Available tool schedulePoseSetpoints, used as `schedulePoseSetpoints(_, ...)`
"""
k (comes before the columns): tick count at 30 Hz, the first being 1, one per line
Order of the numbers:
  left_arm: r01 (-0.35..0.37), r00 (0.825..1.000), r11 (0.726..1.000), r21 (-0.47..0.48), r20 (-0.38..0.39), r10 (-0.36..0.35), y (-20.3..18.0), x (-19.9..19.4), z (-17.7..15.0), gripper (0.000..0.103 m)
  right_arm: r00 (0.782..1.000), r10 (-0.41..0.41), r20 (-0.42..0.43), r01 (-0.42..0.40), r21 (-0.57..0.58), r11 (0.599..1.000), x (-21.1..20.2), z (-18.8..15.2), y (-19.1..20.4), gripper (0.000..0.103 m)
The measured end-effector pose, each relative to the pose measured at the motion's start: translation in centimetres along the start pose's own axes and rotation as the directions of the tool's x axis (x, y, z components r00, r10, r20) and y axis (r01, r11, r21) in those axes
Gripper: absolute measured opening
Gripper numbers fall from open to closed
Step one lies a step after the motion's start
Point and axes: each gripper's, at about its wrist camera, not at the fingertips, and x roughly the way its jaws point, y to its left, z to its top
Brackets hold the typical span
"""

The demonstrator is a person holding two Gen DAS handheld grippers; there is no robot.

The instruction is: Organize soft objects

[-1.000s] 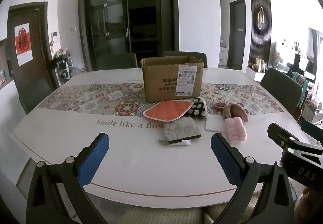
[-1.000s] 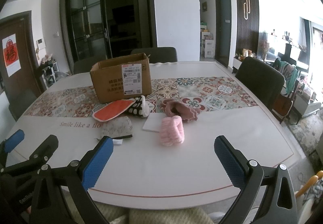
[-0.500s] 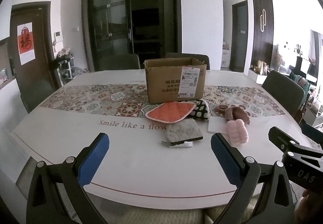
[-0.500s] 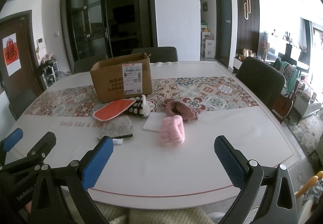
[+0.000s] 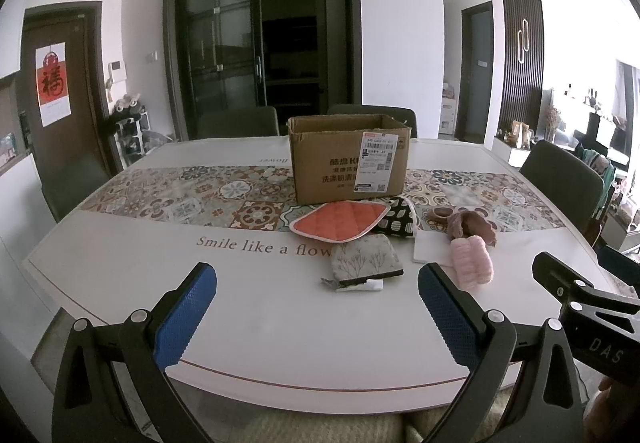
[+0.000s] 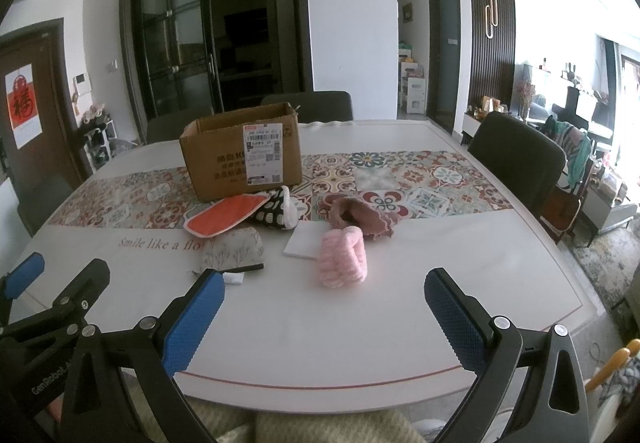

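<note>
An open cardboard box (image 5: pixel 349 158) (image 6: pixel 243 154) stands mid-table on the patterned runner. In front of it lie an orange pot holder (image 5: pixel 339 220) (image 6: pixel 224 217), a black patterned pouch (image 5: pixel 396 220) (image 6: pixel 276 209), a grey floral pouch (image 5: pixel 366 261) (image 6: pixel 232 252), a pink fluffy band (image 5: pixel 471 261) (image 6: pixel 343 261), a mauve cloth (image 5: pixel 472 226) (image 6: pixel 362 217) and a white flat pad (image 5: pixel 430 254) (image 6: pixel 306 246). My left gripper (image 5: pixel 316 317) is open and empty above the table's near edge. My right gripper (image 6: pixel 320 323) is open and empty beside it.
The white table (image 5: pixel 120 275) (image 6: pixel 460 251) carries the print "Smile like a flower". Dark chairs stand at the far side (image 5: pixel 240 123) and at the right (image 6: pixel 516 155). The right gripper's body (image 5: pixel 588 319) shows in the left view, and the left gripper's body (image 6: pixel 52 307) in the right view.
The left wrist view has risen and tilted slightly; the soft objects and box have not moved. Both grippers stay open.
</note>
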Motion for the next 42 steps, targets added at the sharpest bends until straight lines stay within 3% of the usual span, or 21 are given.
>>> schedulePoseSetpoints(31, 0.009, 1.0, 1.0, 0.007, -0.011, -0.009, 0.1, 0.5, -0.1, 0.103, 1.0, -0.002, -0.005, 0.002, -0.001, 1.0, -0.4, 0.2, 0.3, 0.102)
schedulePoseSetpoints(42, 0.009, 1.0, 0.999, 0.038, -0.018, -0.008, -1.2, 3.0, 0.3, 0.103, 1.0, -0.005, -0.013, 0.005, 0.002, 1.0, 3.6, 0.2, -0.7, 0.102)
